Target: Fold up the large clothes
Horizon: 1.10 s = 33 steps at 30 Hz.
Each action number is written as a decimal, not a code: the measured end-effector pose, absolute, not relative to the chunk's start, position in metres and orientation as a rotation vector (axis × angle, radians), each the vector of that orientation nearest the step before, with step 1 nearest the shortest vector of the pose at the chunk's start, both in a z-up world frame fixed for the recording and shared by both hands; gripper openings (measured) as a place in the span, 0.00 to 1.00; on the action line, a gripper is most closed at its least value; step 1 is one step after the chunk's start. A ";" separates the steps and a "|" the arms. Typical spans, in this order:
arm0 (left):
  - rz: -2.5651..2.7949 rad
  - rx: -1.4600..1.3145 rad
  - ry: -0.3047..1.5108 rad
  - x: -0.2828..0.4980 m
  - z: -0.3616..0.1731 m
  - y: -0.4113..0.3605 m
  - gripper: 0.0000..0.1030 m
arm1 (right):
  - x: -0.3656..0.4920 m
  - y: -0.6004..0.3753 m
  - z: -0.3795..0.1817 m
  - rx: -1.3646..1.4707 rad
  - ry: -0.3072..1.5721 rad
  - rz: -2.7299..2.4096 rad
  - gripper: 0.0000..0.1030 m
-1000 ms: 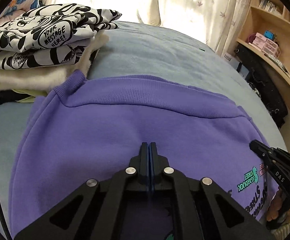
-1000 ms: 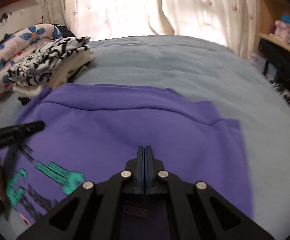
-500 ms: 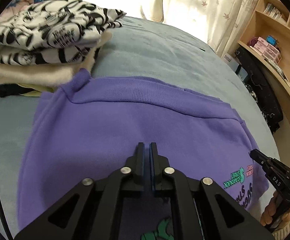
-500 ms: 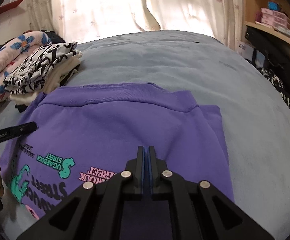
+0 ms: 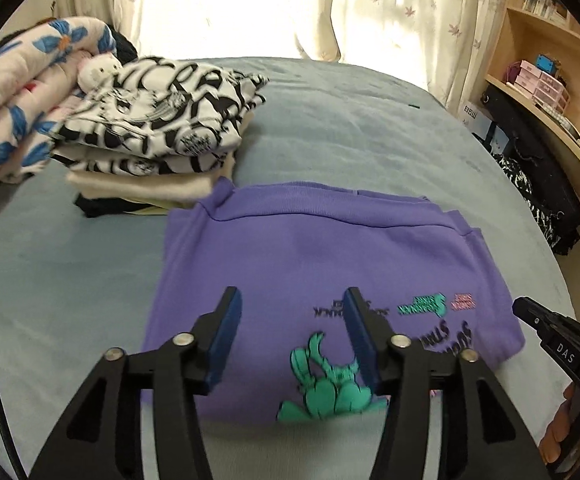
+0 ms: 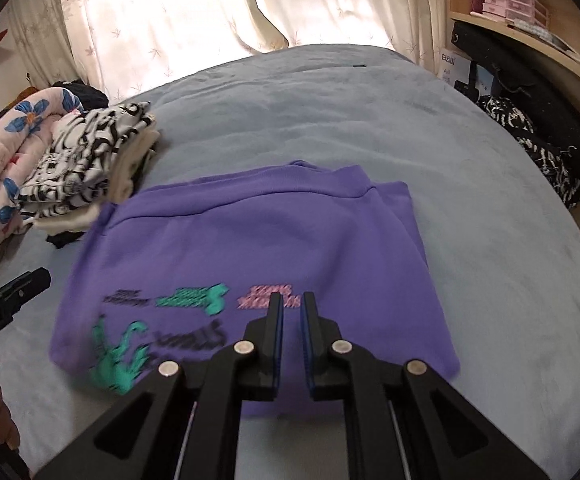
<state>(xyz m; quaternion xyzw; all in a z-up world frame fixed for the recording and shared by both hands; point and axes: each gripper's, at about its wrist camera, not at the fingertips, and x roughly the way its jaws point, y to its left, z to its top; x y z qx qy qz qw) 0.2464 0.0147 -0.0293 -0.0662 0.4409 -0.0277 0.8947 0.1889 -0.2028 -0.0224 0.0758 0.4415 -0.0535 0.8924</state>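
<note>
Left wrist: left gripper (image 5: 290, 320) opening, empty, above purple sweatshirt (image 5: 322, 256), hem toward curtains (image 5: 390, 8).

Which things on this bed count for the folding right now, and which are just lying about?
In the job:
- purple sweatshirt, folded flat, nothing gripping it
- left tongs, opening, nothing between them
- right tongs, a narrow gap, nothing between them

Just lying about:
- stack of folded clothes
- floral quilt
- plush toy
- black bag
- shelf boxes
</note>
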 end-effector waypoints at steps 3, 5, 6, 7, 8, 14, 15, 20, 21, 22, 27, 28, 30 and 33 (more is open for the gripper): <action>-0.051 -0.141 0.896 0.224 -0.013 0.018 0.59 | 0.169 -0.191 -0.006 0.123 0.890 -0.117 0.08; -0.050 -0.145 0.894 0.210 -0.006 0.020 0.59 | 0.158 -0.183 0.002 0.103 0.875 -0.120 0.08; -0.048 -0.147 0.894 0.205 -0.004 0.020 0.59 | 0.152 -0.178 0.006 0.095 0.865 -0.115 0.08; -0.045 -0.154 0.898 0.197 -0.003 0.022 0.59 | 0.147 -0.174 0.008 0.091 0.857 -0.108 0.08; -0.045 -0.165 0.899 0.192 -0.002 0.024 0.59 | 0.142 -0.170 0.011 0.089 0.851 -0.100 0.08; -0.037 -0.216 0.916 0.158 -0.013 0.032 0.59 | 0.120 -0.150 0.008 0.058 0.828 -0.088 0.08; -0.034 -0.222 0.920 0.153 -0.016 0.033 0.59 | 0.118 -0.147 0.005 0.057 0.827 -0.092 0.08; -0.053 -0.293 0.970 0.139 -0.045 0.043 0.59 | 0.104 -0.141 -0.018 0.087 0.832 -0.099 0.08; -0.061 -0.319 0.982 0.138 -0.053 0.046 0.59 | 0.102 -0.140 -0.023 0.087 0.830 -0.099 0.08; -0.082 -0.362 0.996 0.136 -0.065 0.052 0.59 | 0.100 -0.139 -0.029 0.083 0.831 -0.106 0.08; -0.210 -0.662 1.014 0.132 -0.120 0.078 0.59 | 0.097 -0.137 -0.050 0.126 0.857 -0.082 0.08; -0.221 -0.719 1.011 0.133 -0.130 0.083 0.59 | 0.097 -0.137 -0.053 0.132 0.859 -0.073 0.08; -0.218 -0.802 1.002 0.136 -0.150 0.092 0.59 | 0.098 -0.134 -0.059 0.135 0.860 -0.059 0.08; -0.206 -0.864 0.974 0.146 -0.174 0.099 0.58 | 0.102 -0.127 -0.064 0.121 0.860 -0.034 0.08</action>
